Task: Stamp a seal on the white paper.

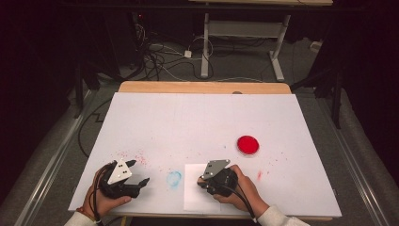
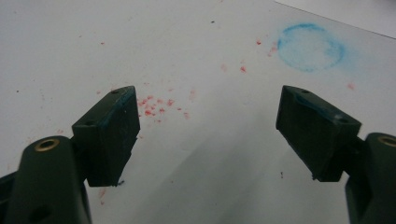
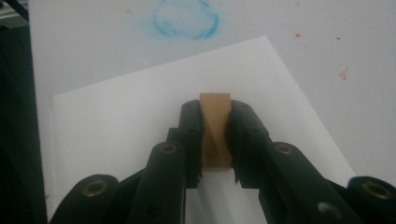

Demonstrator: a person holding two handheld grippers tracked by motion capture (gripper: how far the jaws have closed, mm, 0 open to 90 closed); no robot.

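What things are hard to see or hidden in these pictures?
- Wooden block: in the right gripper view the right hand-held gripper covers its sides, and its underside faces the white paper sheet, so what it carries is hidden.
- Same block in the high view: hidden under the right hand.
- Red round dish: too small in the high view to tell its contents.
- Left hand-held gripper: its body is cut off by the bottom edge of the left gripper view.

wooden block [image 3: 215, 130]: your right gripper [image 3: 215, 140] covers both its sides, so you see just a narrow strip
block's lower end: hidden, you cannot tell if it touches the white sheet [image 3: 116, 116]
sheet's near edge: cut off behind the jaws
your forearms: cut by the near edge
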